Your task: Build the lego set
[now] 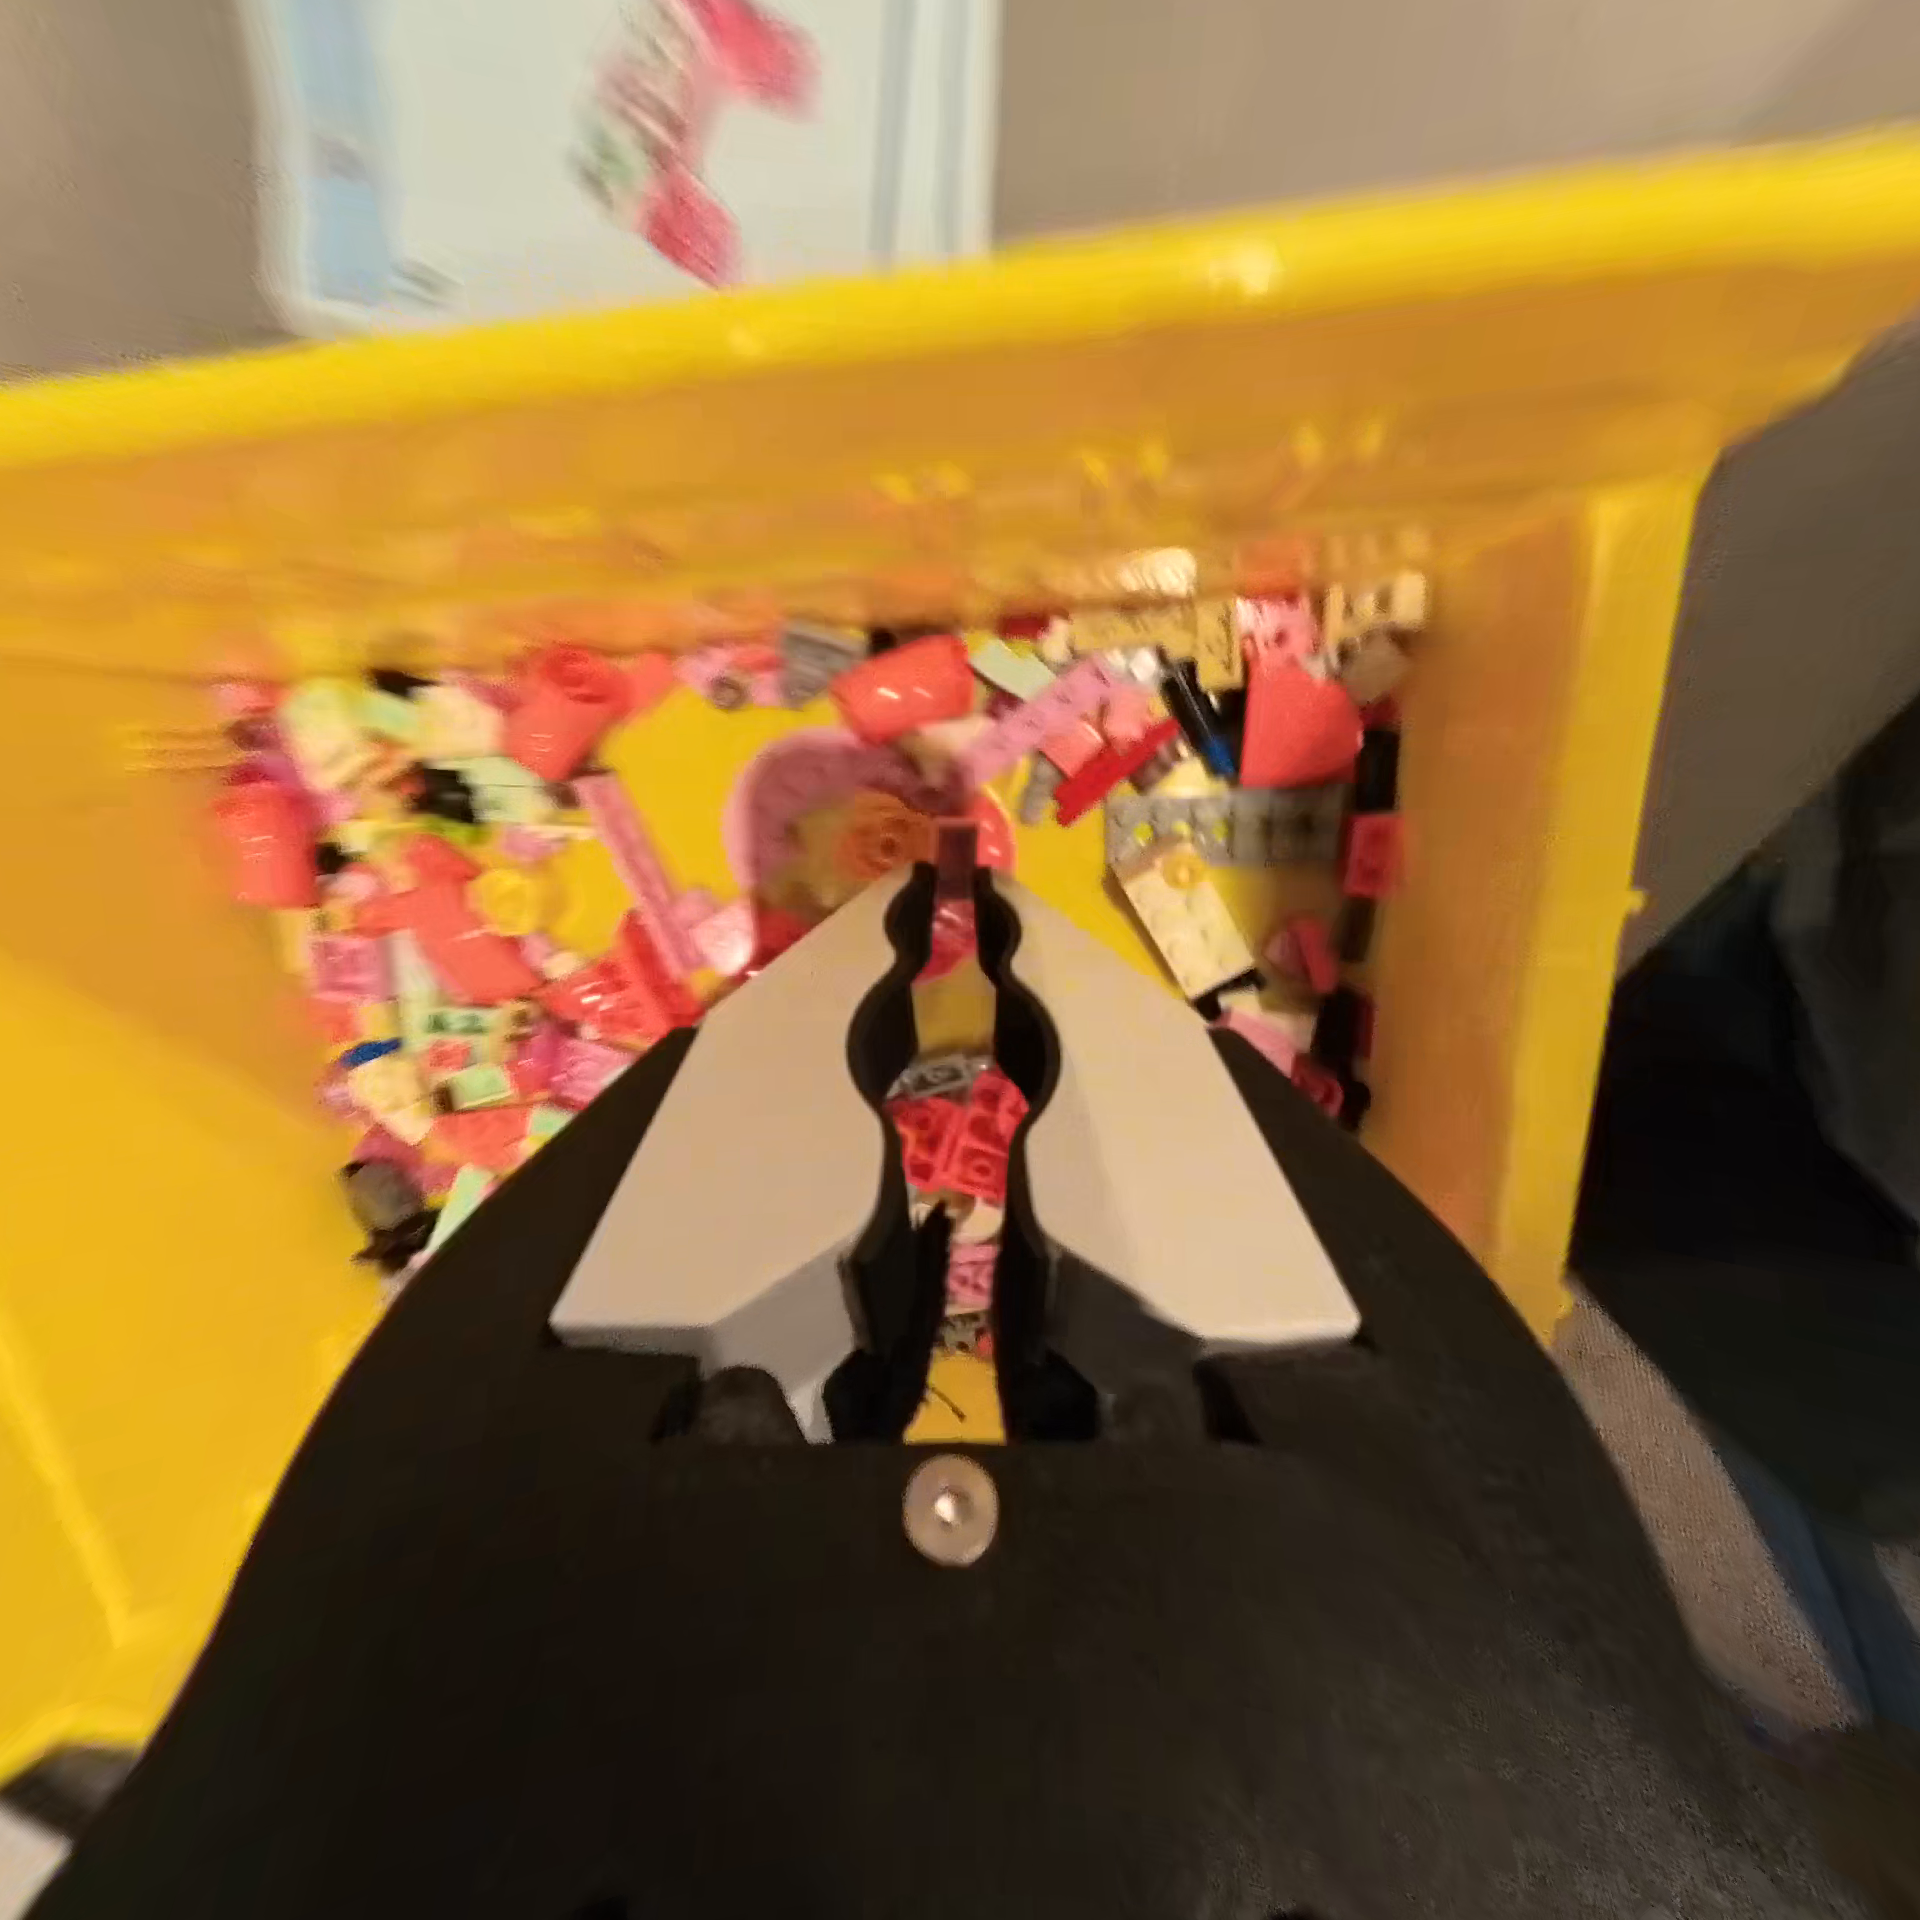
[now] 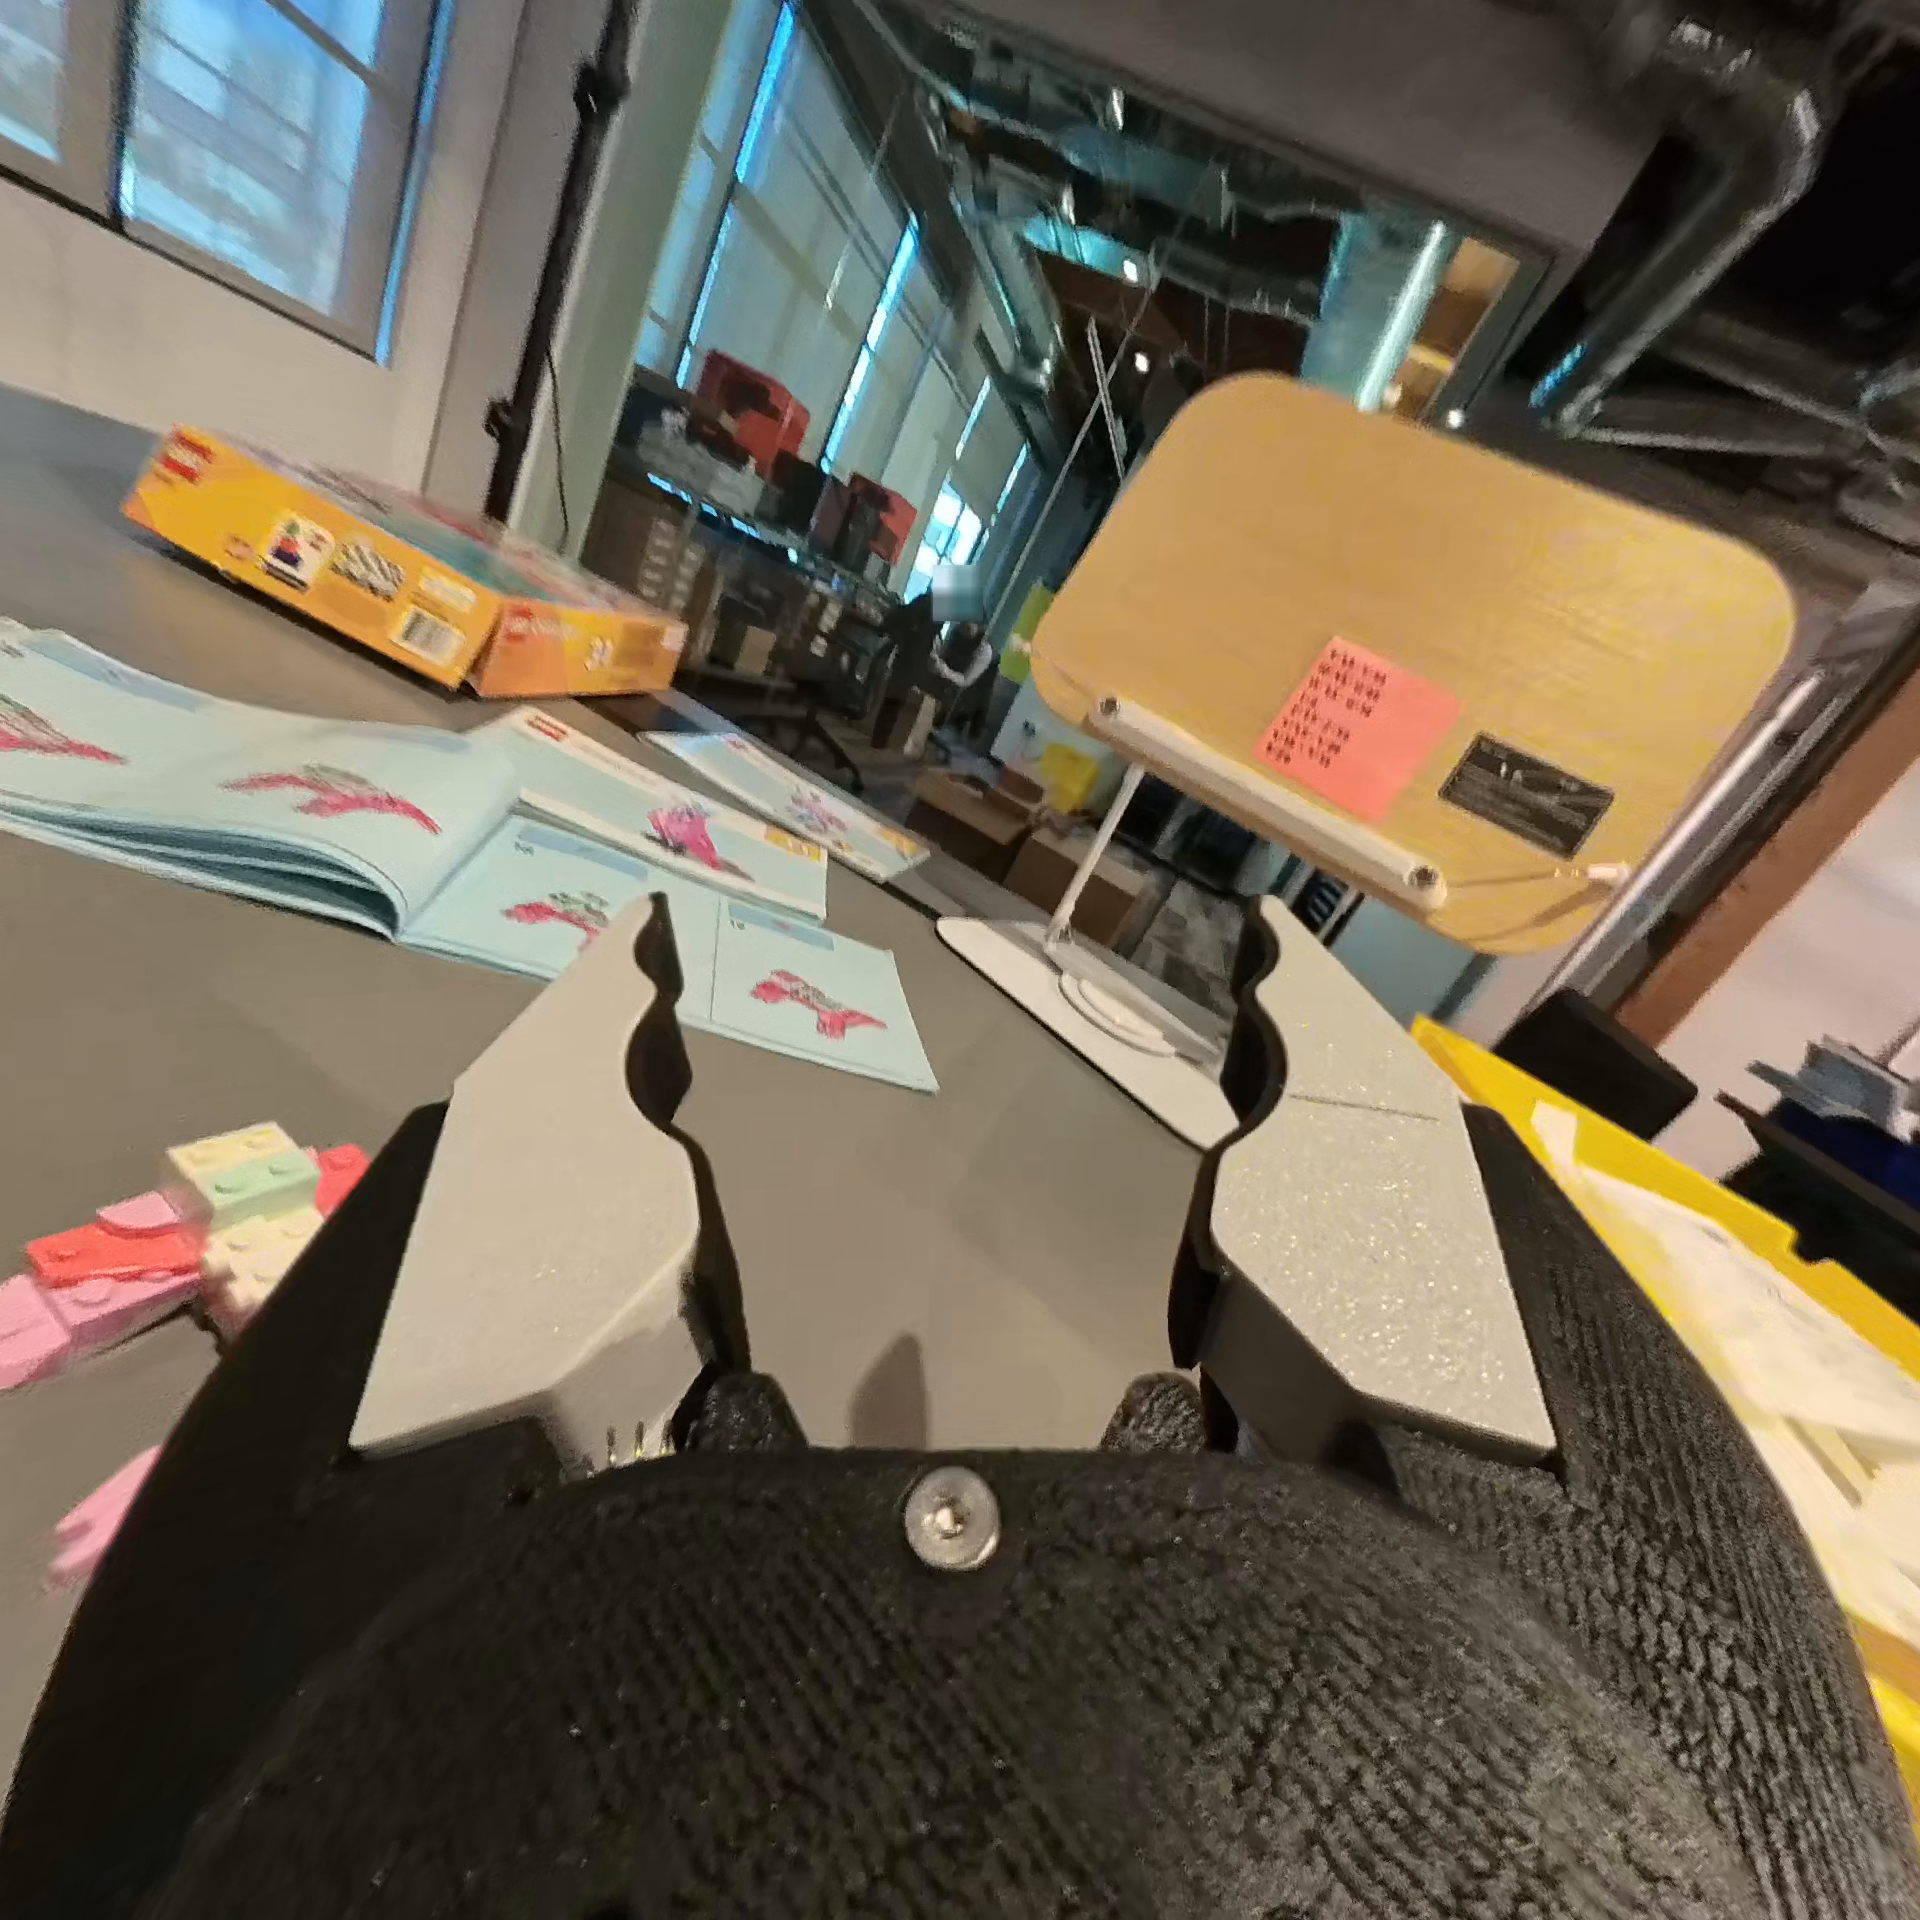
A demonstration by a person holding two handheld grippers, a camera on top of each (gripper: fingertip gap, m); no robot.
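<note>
In the left wrist view my left gripper (image 1: 954,878) reaches into a yellow bin (image 1: 935,436) over a pile of loose lego pieces (image 1: 447,914), mostly pink, coral and red. Its fingertips are pinched on a small dark pink lego piece (image 1: 954,844) that sticks out past the tips. The picture is blurred by motion. In the right wrist view my right gripper (image 2: 956,925) is wide open and empty above the grey table (image 2: 935,1247). A partly built model (image 2: 156,1247) of pink, coral, white and pale green bricks lies at the left beside it.
An open instruction booklet (image 2: 312,790) and loose pages (image 2: 810,997) lie ahead on the table. An orange lego box (image 2: 395,582) lies farther back. A wooden book stand (image 2: 1403,644) on a white base stands ahead right. The yellow bin's rim (image 2: 1558,1153) shows at the right. The gap from one gripper's tips to the other's is roughly 40 cm.
</note>
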